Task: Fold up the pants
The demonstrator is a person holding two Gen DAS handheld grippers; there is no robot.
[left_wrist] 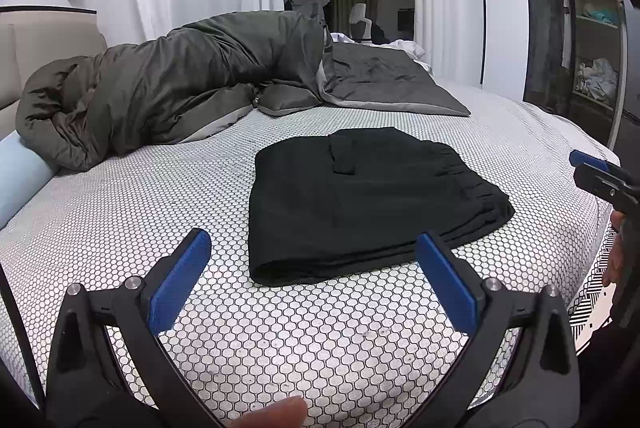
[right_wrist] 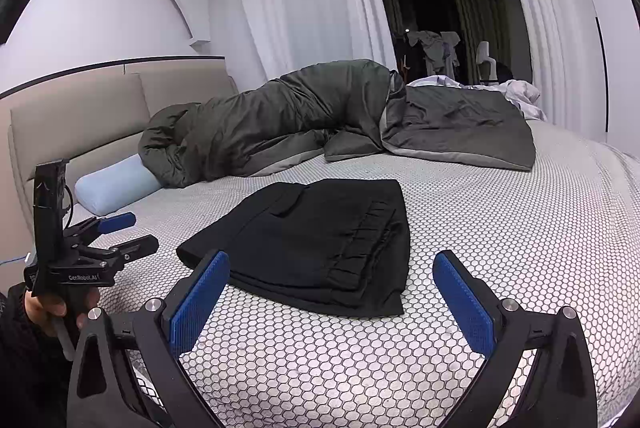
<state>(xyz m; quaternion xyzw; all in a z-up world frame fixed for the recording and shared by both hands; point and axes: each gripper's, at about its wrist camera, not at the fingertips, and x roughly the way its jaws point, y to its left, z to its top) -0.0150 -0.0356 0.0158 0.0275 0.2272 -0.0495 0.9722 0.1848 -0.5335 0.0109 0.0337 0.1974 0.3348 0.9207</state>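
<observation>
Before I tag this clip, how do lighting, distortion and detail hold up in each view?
Left wrist: strong fisheye curvature bends the bed, lighting is even, and the folded black pants lose fold detail. Right wrist: same barrel distortion with dark corner vignette, the doorway beyond is underexposed, and the hexagon sheet stays sharp.

The bed (left_wrist: 120, 228), covered in a honeycomb-patterned sheet, carries folded black pants (left_wrist: 360, 200), a rumpled dark duvet (left_wrist: 192, 80) and a pale blue pillow (left_wrist: 20, 176).
</observation>
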